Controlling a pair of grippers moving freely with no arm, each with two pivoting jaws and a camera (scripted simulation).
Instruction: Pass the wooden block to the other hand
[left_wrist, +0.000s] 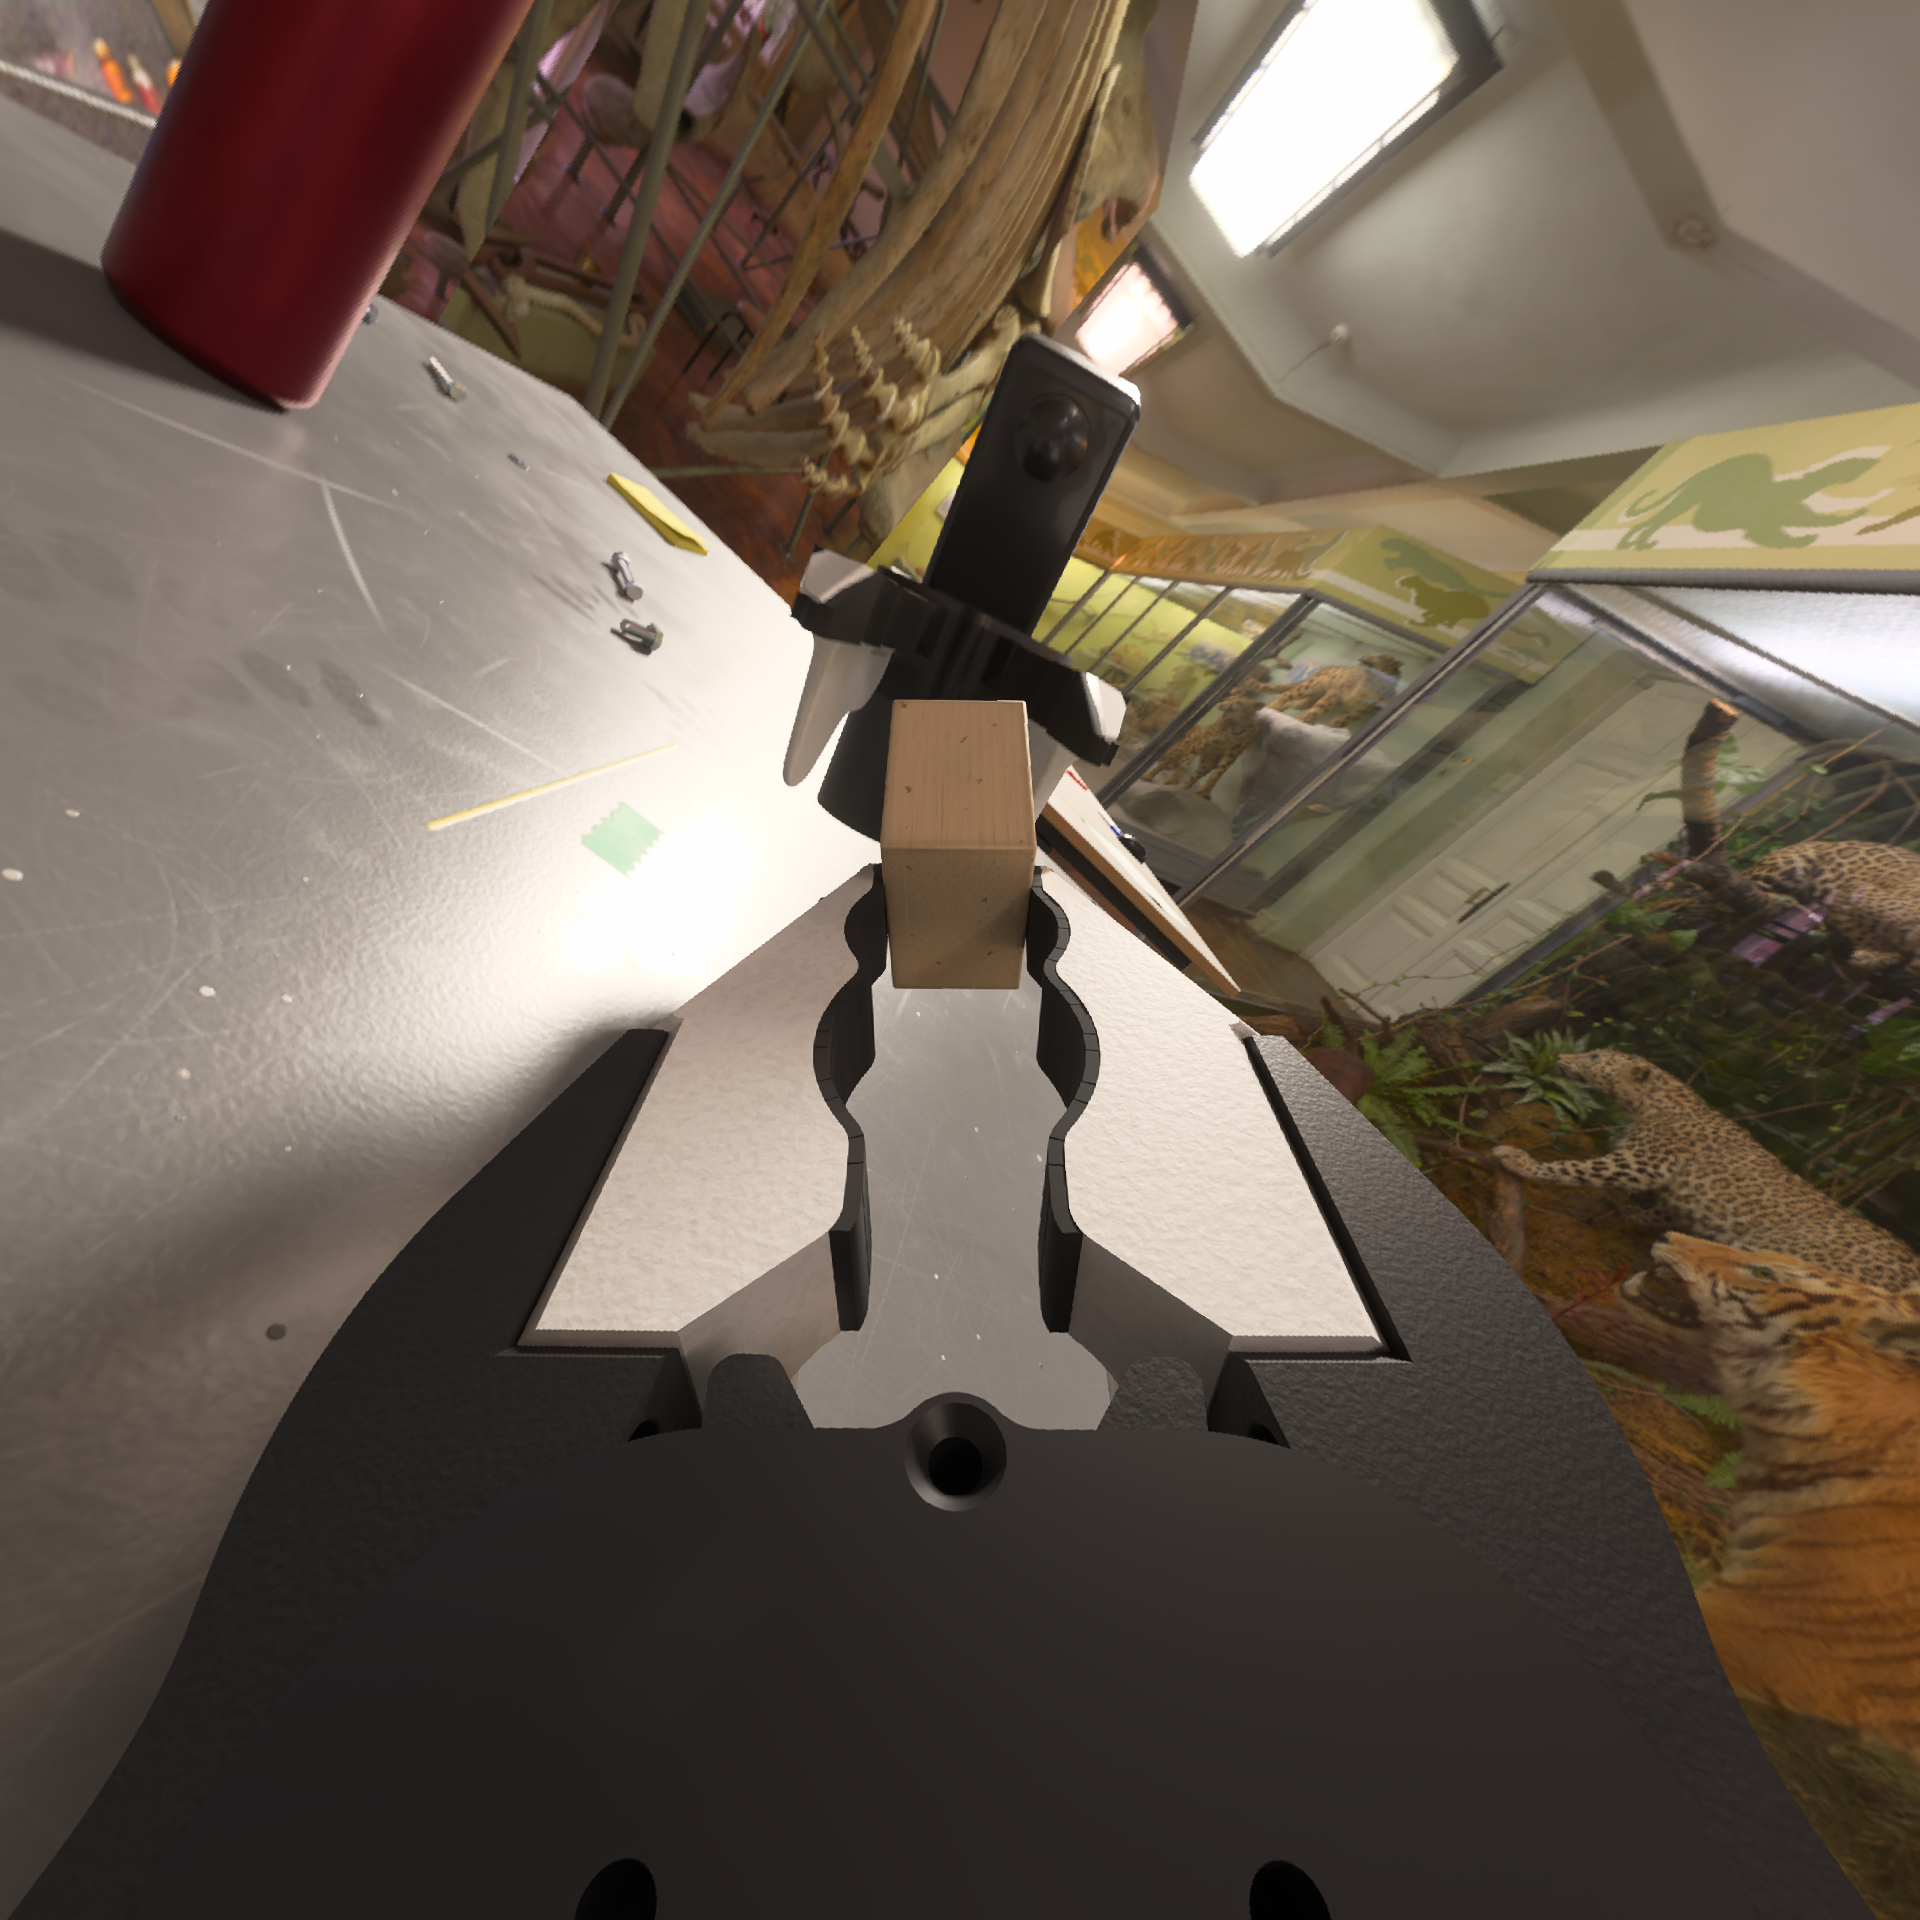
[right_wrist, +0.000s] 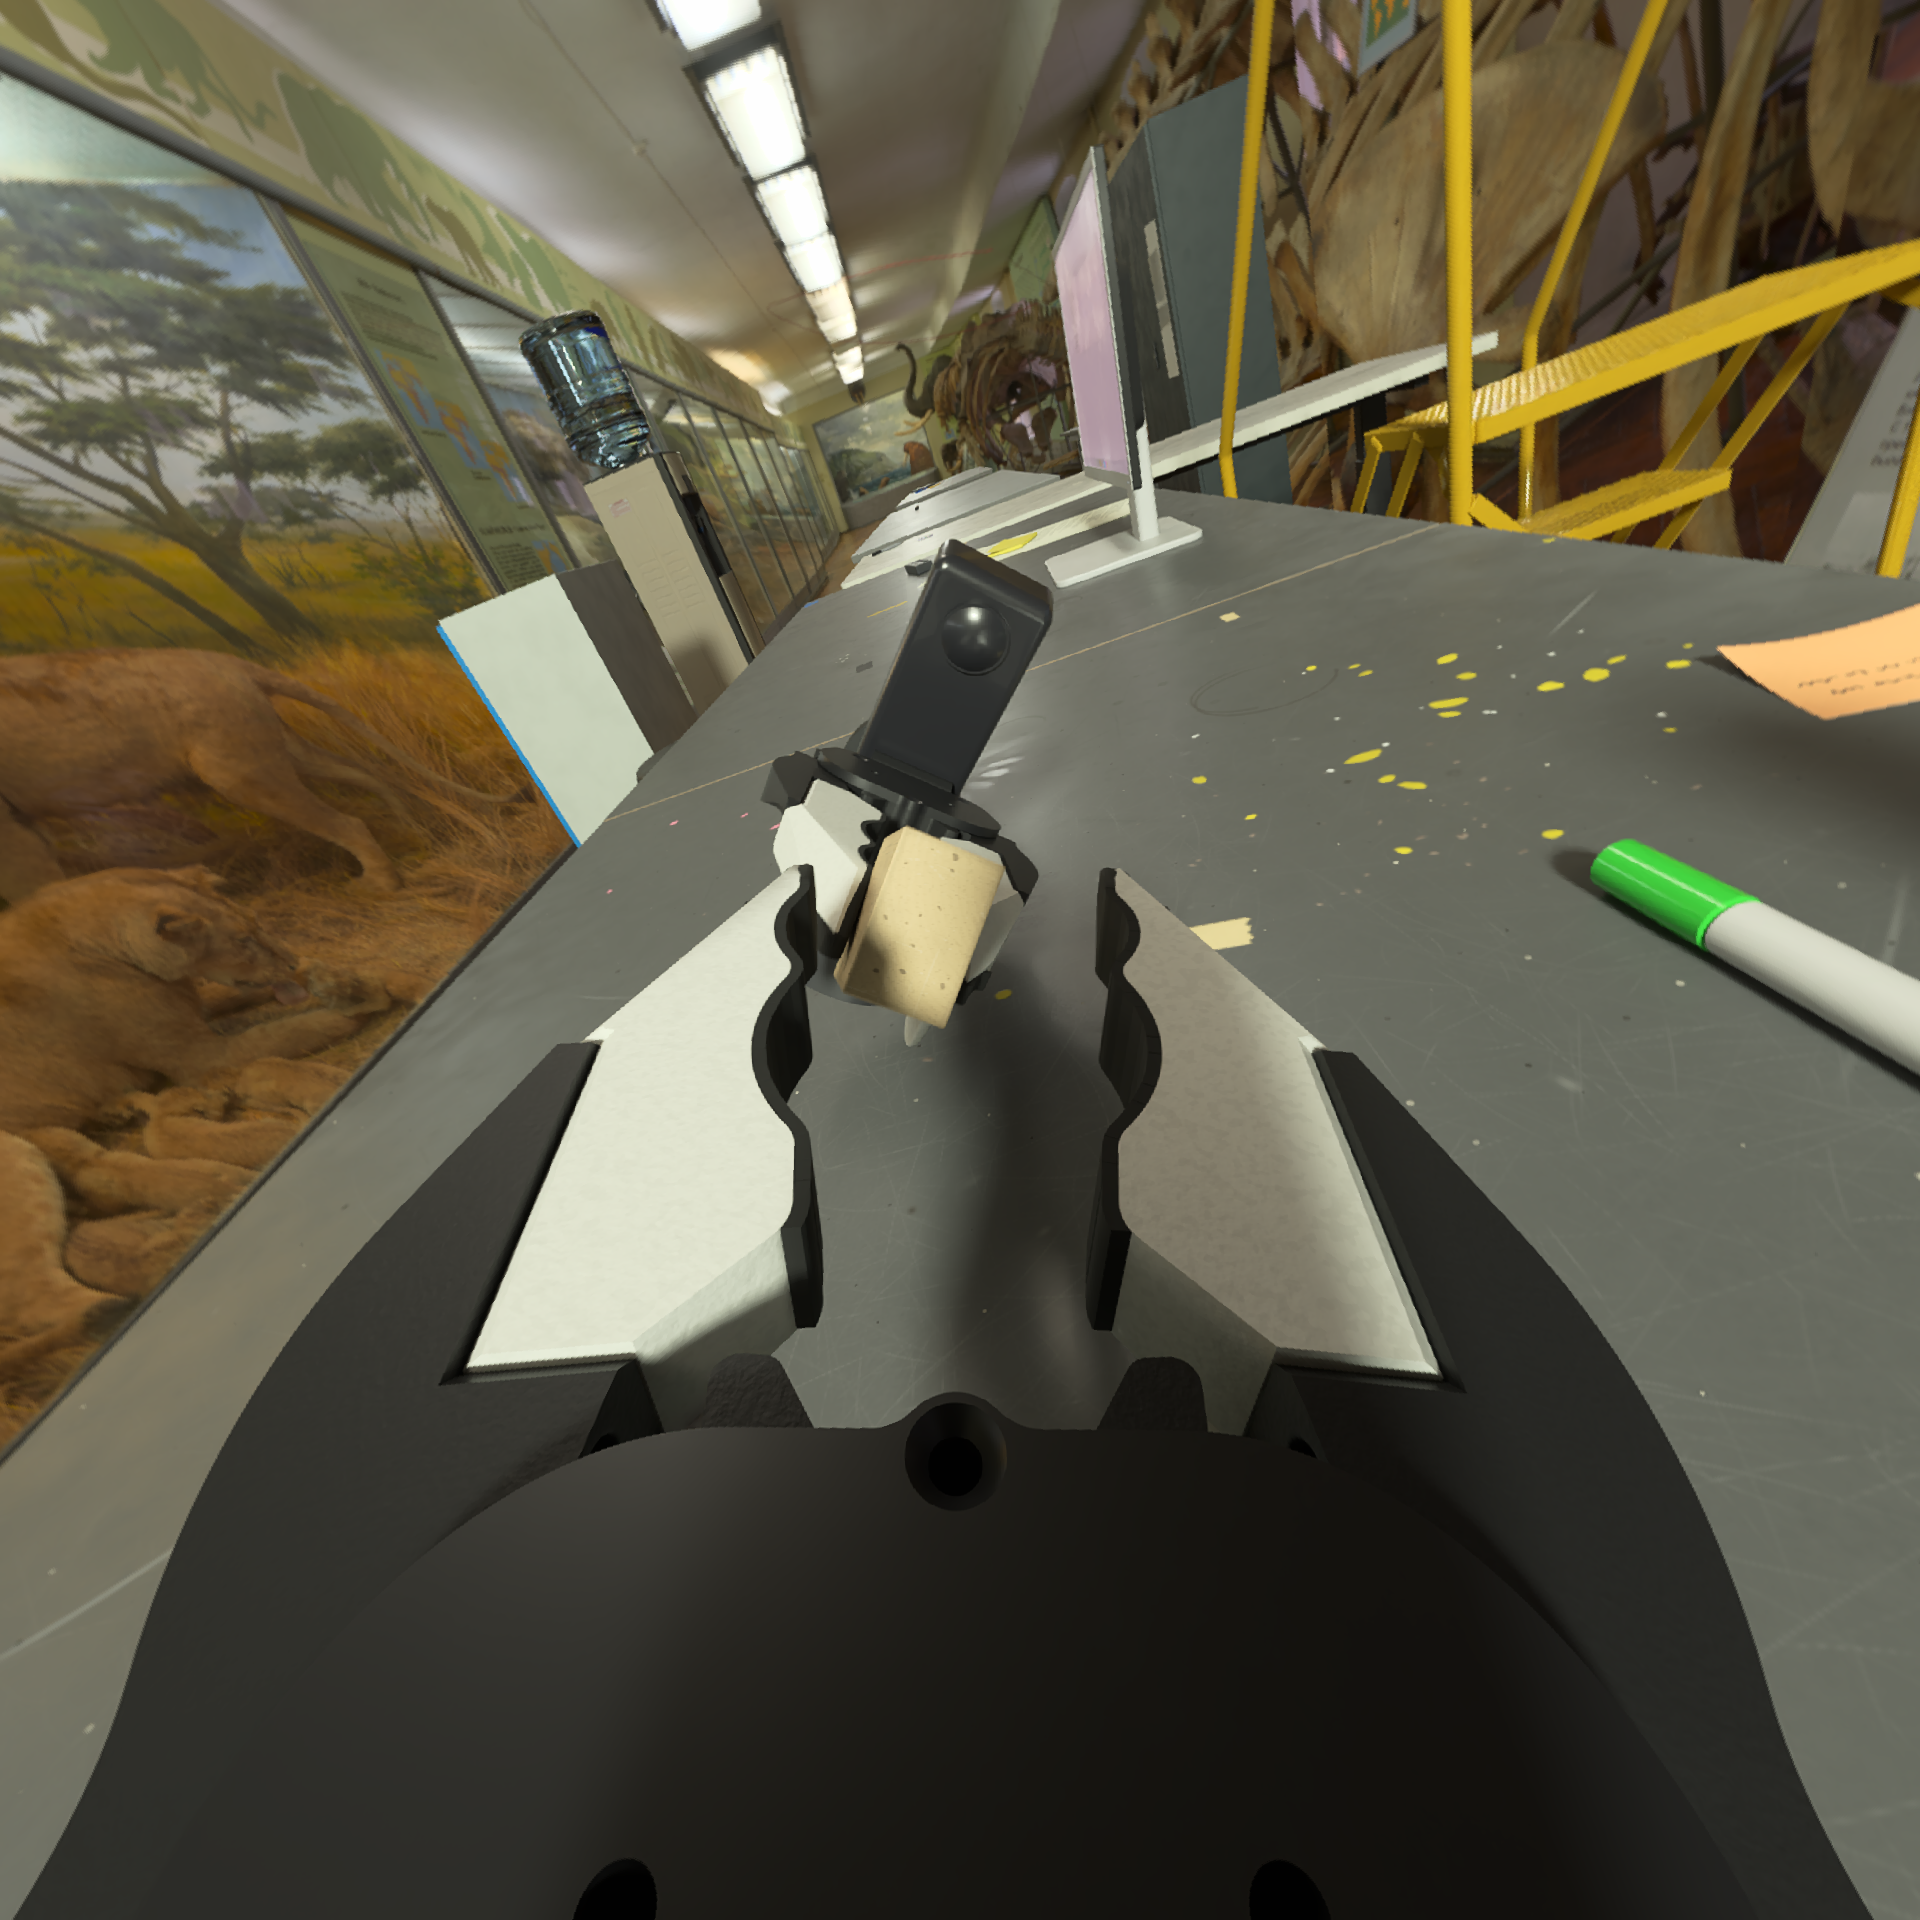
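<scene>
The left gripper (left_wrist: 956, 883) is clamping the lower end of the wooden block (left_wrist: 958, 844), holding it in the air above the grey desk (left_wrist: 260, 935). The right gripper (right_wrist: 951, 883) is facing it with its jaws spread wide, and the block is sitting just beyond its fingertips, not yet between them. Judging from this, the pickup is done; the closing grasp and the release are remaining.

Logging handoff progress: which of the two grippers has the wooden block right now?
The left gripper: its fingertips are shut on the wooden block. The right gripper is open and has nothing between its fingers.
</scene>
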